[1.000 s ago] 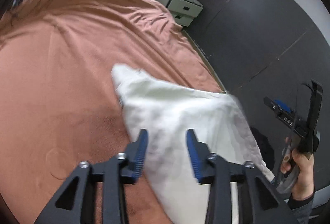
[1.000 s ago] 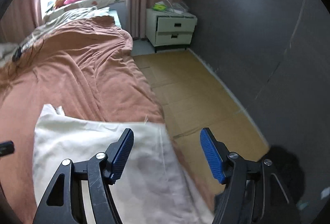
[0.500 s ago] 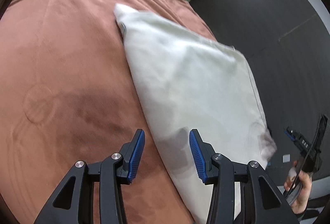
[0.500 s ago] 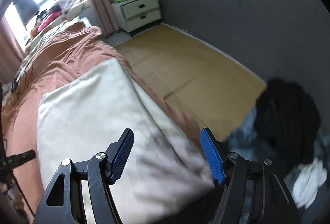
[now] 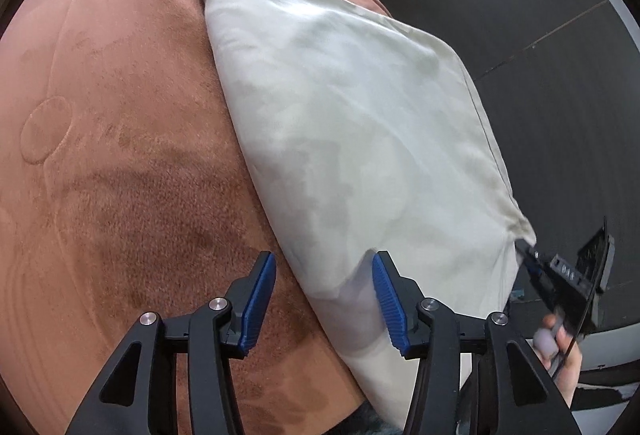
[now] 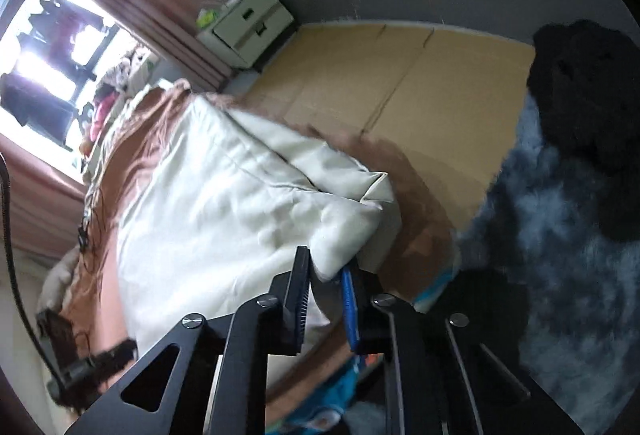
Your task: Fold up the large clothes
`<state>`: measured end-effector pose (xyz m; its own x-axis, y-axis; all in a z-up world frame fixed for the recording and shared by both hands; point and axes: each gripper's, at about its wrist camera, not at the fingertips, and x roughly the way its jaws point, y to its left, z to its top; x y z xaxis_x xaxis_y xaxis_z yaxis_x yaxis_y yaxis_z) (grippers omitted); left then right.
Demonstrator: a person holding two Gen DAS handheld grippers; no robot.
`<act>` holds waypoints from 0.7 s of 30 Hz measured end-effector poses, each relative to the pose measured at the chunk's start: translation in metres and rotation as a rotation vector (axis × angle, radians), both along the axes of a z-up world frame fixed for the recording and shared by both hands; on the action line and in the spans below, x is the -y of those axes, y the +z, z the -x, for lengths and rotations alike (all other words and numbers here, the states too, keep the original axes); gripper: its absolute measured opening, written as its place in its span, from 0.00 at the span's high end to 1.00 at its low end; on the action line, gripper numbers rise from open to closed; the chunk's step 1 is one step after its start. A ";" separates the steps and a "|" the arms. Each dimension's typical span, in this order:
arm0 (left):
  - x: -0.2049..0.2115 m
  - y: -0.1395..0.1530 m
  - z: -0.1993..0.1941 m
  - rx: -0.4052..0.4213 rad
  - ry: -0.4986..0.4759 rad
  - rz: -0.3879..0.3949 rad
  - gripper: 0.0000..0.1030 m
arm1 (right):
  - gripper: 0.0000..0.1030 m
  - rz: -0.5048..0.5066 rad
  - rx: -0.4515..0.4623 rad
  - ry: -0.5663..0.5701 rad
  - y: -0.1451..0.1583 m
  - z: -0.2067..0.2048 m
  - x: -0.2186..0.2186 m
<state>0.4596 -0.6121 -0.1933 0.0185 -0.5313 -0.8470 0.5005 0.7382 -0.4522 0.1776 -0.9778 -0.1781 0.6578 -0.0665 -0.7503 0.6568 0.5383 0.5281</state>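
A large cream-white garment (image 5: 352,115) lies folded flat on the brown bedspread (image 5: 112,155), reaching to the bed's near edge. My left gripper (image 5: 324,299) is open, its blue pads on either side of the garment's near left edge, close above the bed. My right gripper (image 6: 326,299) is shut on the garment's near right corner (image 6: 336,247); the cloth bunches between its narrow jaws. In the left wrist view the right gripper (image 5: 560,275) shows at the garment's right corner, held by a hand.
A white nightstand (image 6: 248,23) stands by the curtains at the far wall. Tan floor (image 6: 380,75) runs beside the bed. A blue-grey fluffy rug (image 6: 560,235) and a black heap (image 6: 588,91) lie on the floor at right. Cables (image 6: 92,203) lie on the bed's far side.
Both grippers dropped toward the garment's near edge. The right gripper tilted, closed and took hold of the near right corner. The left gripper stayed open and came down over the left edge.
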 end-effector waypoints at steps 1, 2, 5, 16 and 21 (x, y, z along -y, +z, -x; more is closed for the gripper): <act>0.000 0.000 0.002 -0.006 0.000 0.005 0.49 | 0.86 0.022 0.003 -0.006 0.002 -0.002 0.000; 0.001 -0.002 0.003 -0.017 0.001 0.013 0.49 | 0.86 0.034 0.001 -0.015 0.002 -0.005 0.001; 0.000 -0.006 0.008 -0.025 0.007 0.021 0.49 | 0.84 0.019 -0.035 -0.025 -0.003 -0.010 0.000; 0.006 -0.018 0.009 -0.074 0.026 0.063 0.46 | 0.44 -0.202 0.082 -0.055 -0.044 0.002 0.010; 0.005 -0.021 0.003 -0.084 0.031 0.095 0.43 | 0.70 -0.220 0.124 -0.057 -0.055 -0.003 0.013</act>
<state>0.4561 -0.6175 -0.2141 -0.0324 -0.6097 -0.7920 0.4358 0.7045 -0.5602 0.1805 -0.9906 -0.2333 0.7457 0.0503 -0.6644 0.6053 0.3655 0.7071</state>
